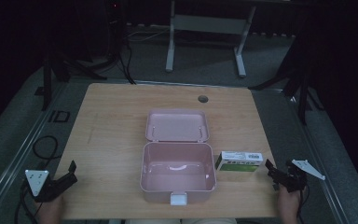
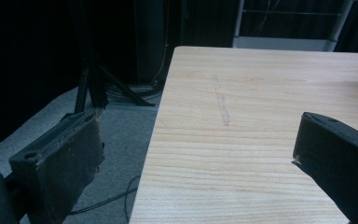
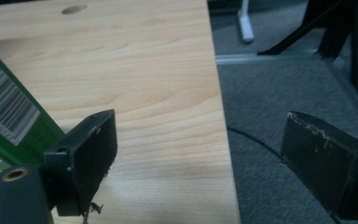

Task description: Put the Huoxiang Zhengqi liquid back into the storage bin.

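Both your grippers hover apart, holding nothing
Your right gripper (image 1: 271,169) sits wide open beside the green box (image 1: 239,161); left gripper (image 1: 70,171) open too, near the pink case (image 1: 177,186)

Dim room, dark surroundings; frames soft, slightly grainy, no glare.

Wooden table (image 1: 116,121), grey table frame (image 1: 205,23) behind.

I see a matt, pale wood-grain tabletop (image 1: 116,116) under a glossy pink plastic box (image 1: 177,172). The green-and-white carton (image 1: 239,161) looks like smooth printed card; my right tongs (image 3: 200,158) carry scuffed black pads.
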